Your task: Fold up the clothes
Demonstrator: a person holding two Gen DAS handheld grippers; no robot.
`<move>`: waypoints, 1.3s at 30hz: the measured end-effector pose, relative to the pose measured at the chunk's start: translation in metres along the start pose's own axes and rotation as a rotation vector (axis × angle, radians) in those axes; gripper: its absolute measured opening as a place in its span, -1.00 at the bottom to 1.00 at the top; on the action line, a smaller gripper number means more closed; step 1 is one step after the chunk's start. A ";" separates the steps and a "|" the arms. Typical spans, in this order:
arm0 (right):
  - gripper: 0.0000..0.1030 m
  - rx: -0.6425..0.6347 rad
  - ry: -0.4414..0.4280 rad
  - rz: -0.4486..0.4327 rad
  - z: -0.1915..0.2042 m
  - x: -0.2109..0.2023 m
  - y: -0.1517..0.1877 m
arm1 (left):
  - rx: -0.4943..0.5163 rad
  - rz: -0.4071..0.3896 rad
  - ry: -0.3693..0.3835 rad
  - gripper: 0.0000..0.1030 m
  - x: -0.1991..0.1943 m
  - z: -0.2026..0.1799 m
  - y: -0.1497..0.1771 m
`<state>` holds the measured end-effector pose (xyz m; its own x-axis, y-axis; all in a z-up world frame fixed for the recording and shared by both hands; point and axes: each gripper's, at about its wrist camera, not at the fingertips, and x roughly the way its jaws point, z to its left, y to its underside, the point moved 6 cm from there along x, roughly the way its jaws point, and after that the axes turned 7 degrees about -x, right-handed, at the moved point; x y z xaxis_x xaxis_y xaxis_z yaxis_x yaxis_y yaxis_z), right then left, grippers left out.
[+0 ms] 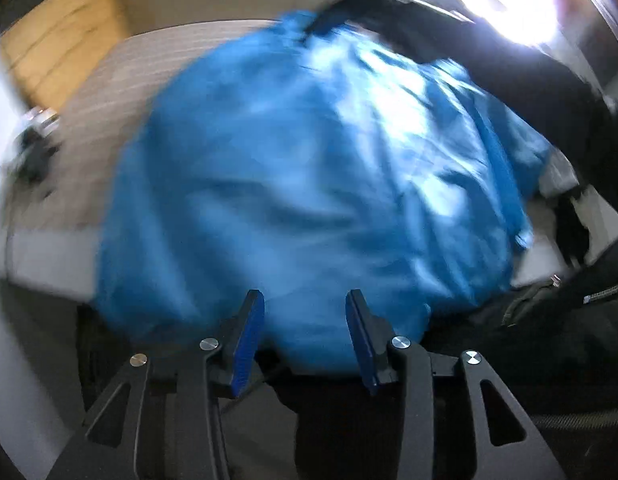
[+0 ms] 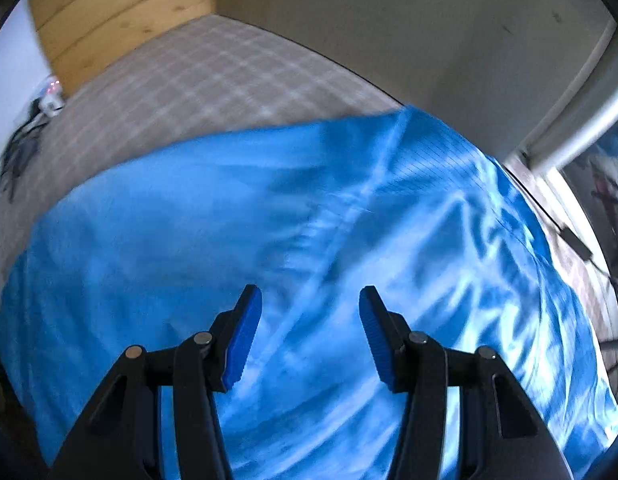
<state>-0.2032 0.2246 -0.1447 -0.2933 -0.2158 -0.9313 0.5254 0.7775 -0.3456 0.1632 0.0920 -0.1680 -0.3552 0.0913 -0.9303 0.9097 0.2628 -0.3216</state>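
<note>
A blue garment (image 1: pixel 309 184) lies spread on the checked bed (image 2: pixel 213 80), filling the middle of both views. Left gripper (image 1: pixel 305 300) and right gripper (image 2: pixel 311 296) are spread, pinching nothing. Only the left view shows a dark sleeve (image 1: pixel 509 68), upper right.

Right gripper (image 2: pixel 311 300) points steeply down over the blue garment (image 2: pixel 349 240), jaws apart, nothing between the blue-padded fingers (image 2: pixel 245 332). Garment lies spread and wrinkled on the bed (image 2: pixel 213 76), which has a grey checked cover. A seam runs diagonally across the fabric. Wooden board (image 2: pixel 121 12) behind the bed. Some motion blur.
</note>
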 end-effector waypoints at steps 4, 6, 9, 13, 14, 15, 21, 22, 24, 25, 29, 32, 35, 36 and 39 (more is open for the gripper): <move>-0.01 -0.114 -0.045 -0.032 0.044 -0.009 -0.022 | -0.140 -0.039 -0.135 -0.12 -0.001 0.083 0.010; 0.00 -0.143 -0.076 -0.023 0.064 -0.006 -0.031 | -0.171 -0.036 -0.154 -0.12 0.010 0.110 0.008; 0.00 -0.154 -0.117 0.023 0.088 0.009 -0.039 | -0.198 -0.024 -0.156 -0.12 0.029 0.135 0.002; 0.00 -0.182 -0.111 0.065 0.106 0.020 -0.032 | -0.172 -0.002 -0.016 -0.12 0.043 0.113 -0.008; 0.00 -0.181 -0.120 0.071 0.107 0.018 -0.029 | -0.166 0.016 0.043 -0.11 0.048 0.099 -0.007; 0.00 -0.178 -0.130 0.076 0.107 0.016 -0.027 | -0.160 0.035 0.087 -0.11 0.054 0.087 -0.004; 0.00 -0.146 -0.174 0.055 0.117 -0.002 -0.033 | -0.139 0.140 0.243 -0.08 0.093 0.026 0.024; 0.00 -0.149 -0.183 0.053 0.124 -0.003 -0.034 | -0.144 0.147 0.259 -0.07 0.098 0.019 0.026; 0.00 -0.171 -0.205 0.048 0.143 -0.008 -0.036 | -0.146 0.145 0.268 -0.02 0.106 0.008 0.027; 0.00 -0.184 -0.222 0.047 0.155 -0.009 -0.036 | -0.155 0.146 0.271 0.17 0.109 0.004 0.027; 0.00 -0.222 -0.261 0.055 0.201 -0.011 -0.036 | -0.175 0.126 0.254 0.03 0.117 -0.001 0.031; 0.00 -0.224 -0.238 0.064 0.225 0.000 -0.040 | -0.199 0.110 0.234 -0.31 0.116 0.003 0.031; 0.00 -0.234 -0.169 0.101 0.242 0.017 -0.036 | -0.214 0.095 0.228 -0.59 0.115 0.005 0.033; 0.00 -0.242 -0.135 0.112 0.245 0.022 -0.034 | -0.208 0.088 0.221 -0.63 0.114 0.003 0.033; -0.08 -0.244 -0.099 0.131 0.246 0.032 -0.030 | -0.182 0.068 0.186 -0.82 0.109 0.003 0.033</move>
<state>-0.0315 0.0492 -0.1920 -0.1504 -0.1516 -0.9769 0.3424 0.9190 -0.1953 0.1548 0.1080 -0.2802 -0.3431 0.2849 -0.8950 0.8851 0.4171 -0.2065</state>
